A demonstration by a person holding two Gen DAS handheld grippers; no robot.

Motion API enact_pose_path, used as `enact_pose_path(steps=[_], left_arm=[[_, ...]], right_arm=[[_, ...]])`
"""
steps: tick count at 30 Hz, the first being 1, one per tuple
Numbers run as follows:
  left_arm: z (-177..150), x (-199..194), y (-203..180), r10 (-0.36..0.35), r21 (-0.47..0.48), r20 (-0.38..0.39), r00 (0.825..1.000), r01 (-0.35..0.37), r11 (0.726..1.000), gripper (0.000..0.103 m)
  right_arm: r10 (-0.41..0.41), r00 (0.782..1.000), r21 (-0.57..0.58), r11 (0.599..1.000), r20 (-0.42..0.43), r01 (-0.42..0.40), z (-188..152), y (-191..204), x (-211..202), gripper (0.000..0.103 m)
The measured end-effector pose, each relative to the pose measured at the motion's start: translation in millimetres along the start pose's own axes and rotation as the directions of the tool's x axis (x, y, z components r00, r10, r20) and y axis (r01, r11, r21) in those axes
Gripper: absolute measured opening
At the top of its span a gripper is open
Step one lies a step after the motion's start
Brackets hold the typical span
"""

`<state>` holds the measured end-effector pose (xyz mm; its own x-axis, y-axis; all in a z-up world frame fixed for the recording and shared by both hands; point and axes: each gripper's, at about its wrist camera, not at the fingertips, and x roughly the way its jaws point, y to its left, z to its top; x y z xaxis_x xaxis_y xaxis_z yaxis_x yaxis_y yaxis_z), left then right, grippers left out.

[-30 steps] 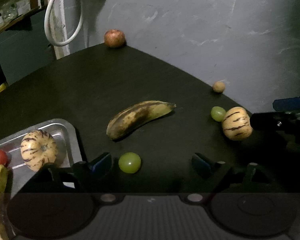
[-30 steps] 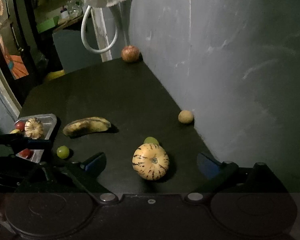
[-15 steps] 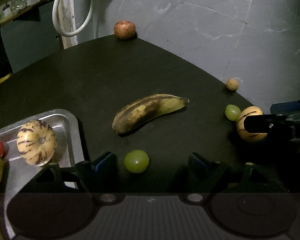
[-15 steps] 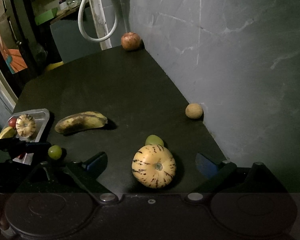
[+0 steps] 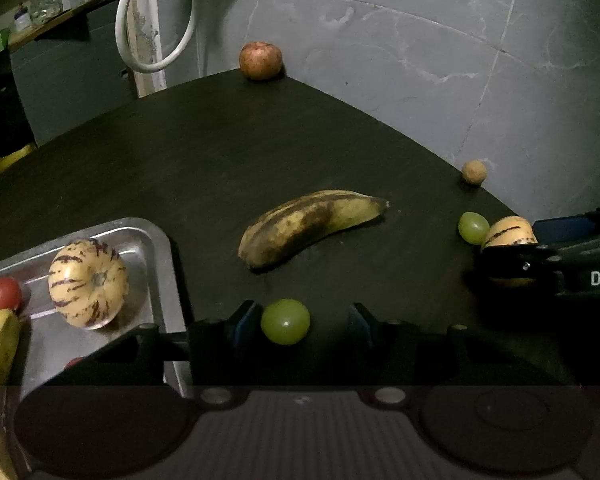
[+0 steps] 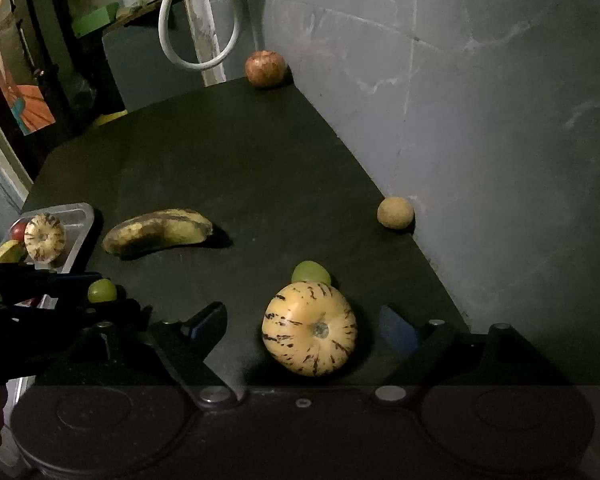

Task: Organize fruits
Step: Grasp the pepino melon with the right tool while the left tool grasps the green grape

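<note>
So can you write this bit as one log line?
left gripper: jaws closing around grape | right gripper: jaws closing around striped melon | tray: partly filled

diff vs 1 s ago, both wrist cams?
The left tongs have just been closing around the green grape; the left pad is at it, a gap shows on the right, so no grip yet. The right tongs have eased down around the striped melon, jaws narrowing but clear of it. The banana, apple and tray fruit are unmoved.
</note>
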<state>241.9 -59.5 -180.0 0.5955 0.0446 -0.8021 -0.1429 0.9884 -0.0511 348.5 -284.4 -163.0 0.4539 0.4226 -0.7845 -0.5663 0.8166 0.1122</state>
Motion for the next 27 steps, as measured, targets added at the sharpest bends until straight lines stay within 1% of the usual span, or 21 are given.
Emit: enact_pose_path(steps=[1, 3, 4, 6, 8, 11, 12, 13, 16, 22, 27], left_arm=[[-0.3, -0.1, -0.1, 0.002, 0.002, 0.001, 1.0, -0.002, 1.0, 0.053], [-0.4, -0.7, 0.2, 0.002, 0.005, 0.001, 1.0, -0.002, 1.0, 0.044], [-0.3, -0.7, 0.3, 0.008, 0.007, 0.0, 1.0, -0.008, 1.0, 0.042], [-0.5, -1.4, 2.6, 0.014, 0.001, 0.002, 1.0, -0.014, 1.0, 0.033], [-0.3, -1.6, 5.3, 0.017, -0.003, 0.003, 1.0, -0.017, 1.0, 0.027], [-0.2, -2.2, 7.5, 0.012, -0.005, 0.006, 1.0, -0.012, 1.0, 0.025], [-0.4, -2.2, 7.0, 0.014, -0.003, 0.006, 1.0, -0.014, 1.0, 0.025], [-0.4, -2.3, 6.8, 0.015, -0.003, 0.007, 1.0, -0.015, 1.0, 0.025], [-0.4, -2.4, 6.3, 0.018, -0.004, 0.008, 1.0, -0.018, 1.0, 0.025], [-0.6, -3.4, 5.2, 0.02, 0.001, 0.008, 1.0, -0.02, 1.0, 0.024], [-0.3, -8.1, 2.9, 0.014, 0.007, 0.01, 1.0, -0.014, 1.0, 0.024]], right_arm=[[-0.001, 1.0, -0.002, 1.0, -0.002, 0.001, -0.2, 0.2, 0.8, 0.084], [-0.001, 1.0, -0.005, 1.0, -0.005, 0.001, -0.5, 1.0, 1.9, 0.083], [-0.002, 1.0, -0.007, 1.0, -0.006, 0.002, -0.6, 1.5, 2.2, 0.083], [-0.003, 1.0, -0.01, 1.0, -0.009, 0.003, -0.9, 2.3, 3.2, 0.083], [-0.004, 1.0, -0.014, 1.0, -0.012, 0.004, -1.2, 3.1, 4.4, 0.083], [-0.009, 1.0, -0.023, 1.0, -0.019, 0.009, -1.8, 4.1, 7.3, 0.081], [-0.01, 1.0, -0.025, 1.0, -0.02, 0.01, -1.7, 4.1, 7.8, 0.078], [-0.013, 1.0, -0.028, 1.0, -0.02, 0.013, -1.9, 4.2, 8.3, 0.07], [-0.029, 0.999, -0.042, 0.999, -0.021, 0.028, -1.9, 4.5, 8.3, 0.055], [-0.03, 0.999, -0.06, 0.998, -0.014, 0.029, -3.1, 4.3, 7.1, 0.054], [-0.014, 1.0, -0.058, 0.998, -0.004, 0.014, -5.8, 6.6, 0.4, 0.053]])
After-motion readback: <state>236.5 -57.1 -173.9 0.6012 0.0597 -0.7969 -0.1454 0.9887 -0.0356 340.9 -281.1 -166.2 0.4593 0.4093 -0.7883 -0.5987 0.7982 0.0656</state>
